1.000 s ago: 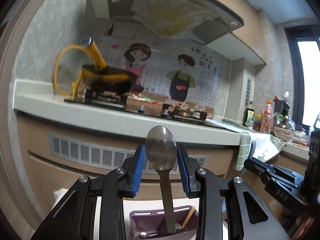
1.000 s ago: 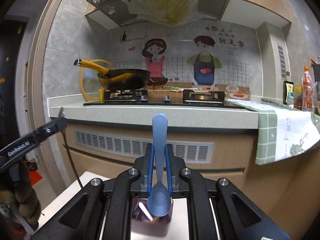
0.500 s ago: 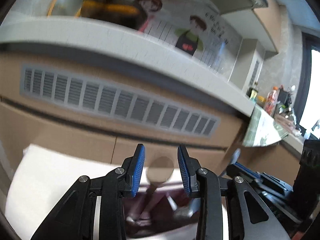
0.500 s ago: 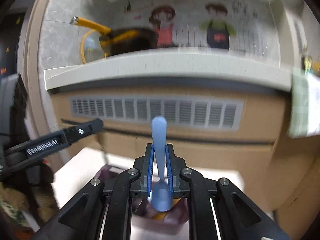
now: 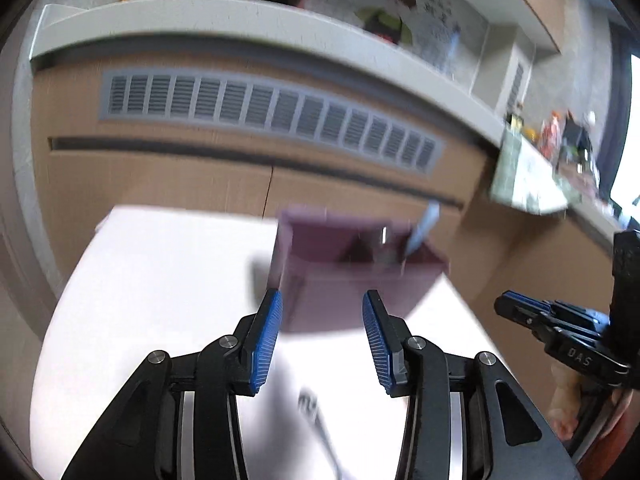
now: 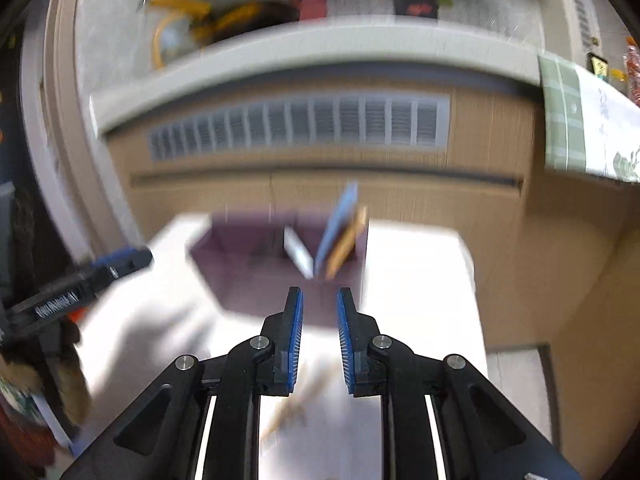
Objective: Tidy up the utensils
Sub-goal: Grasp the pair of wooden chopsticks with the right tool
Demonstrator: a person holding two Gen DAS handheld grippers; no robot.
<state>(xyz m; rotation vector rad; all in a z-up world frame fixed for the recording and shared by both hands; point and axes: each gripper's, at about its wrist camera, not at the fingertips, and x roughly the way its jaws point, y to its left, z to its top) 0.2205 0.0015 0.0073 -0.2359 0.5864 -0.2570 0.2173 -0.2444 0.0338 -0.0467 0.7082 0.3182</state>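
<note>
Both grippers just opened, nothing between jaws: left gripper (image 5: pixel 322 336), right gripper (image 6: pixel 319 338). Next utensil (image 5: pixel 320 428) on worktop (image 5: pixel 160 280): judge it light, stiff, slippery; pinch mid-handle.

Both views are blurred by motion and bent at the dark edges. The white table (image 5: pixel 168 280) glares; daylight enters from the window (image 5: pixel 628 128).

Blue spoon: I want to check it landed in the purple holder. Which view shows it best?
The right wrist view: the blue spoon leans upright inside the purple holder. The left wrist view shows only a blurred sliver.
</note>
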